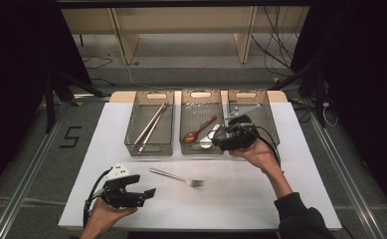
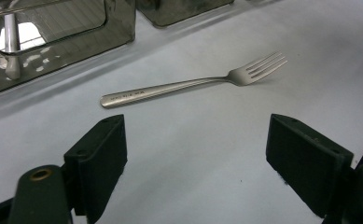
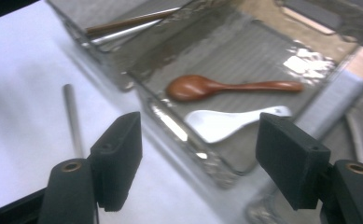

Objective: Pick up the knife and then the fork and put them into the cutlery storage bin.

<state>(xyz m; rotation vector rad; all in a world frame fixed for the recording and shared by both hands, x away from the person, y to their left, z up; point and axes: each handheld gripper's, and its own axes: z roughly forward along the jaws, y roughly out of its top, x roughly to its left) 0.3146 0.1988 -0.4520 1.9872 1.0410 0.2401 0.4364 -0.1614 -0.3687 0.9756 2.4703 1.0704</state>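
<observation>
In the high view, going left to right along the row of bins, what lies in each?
Chopsticks in the left bin → wooden spoon and white spoon in the middle bin → right gripper at the right bin.

Three bins sit in a row across the back of the counter [image 1: 106, 149]: chopsticks [image 1: 151, 124] in the left bin [image 1: 131, 130], two spoons [image 1: 199, 130] in the middle bin [image 1: 185, 115]. The right bin [image 1: 270, 124] is just behind the right claw [image 1: 216, 137]. A fork [image 1: 176, 178] lies on the counter in front of the bins, frame centre, right of the left claw [image 1: 148, 193].

bright overhead light on the white table [image 1: 300, 199], dark surroundings, glare on bins, blurred right gripper view
</observation>
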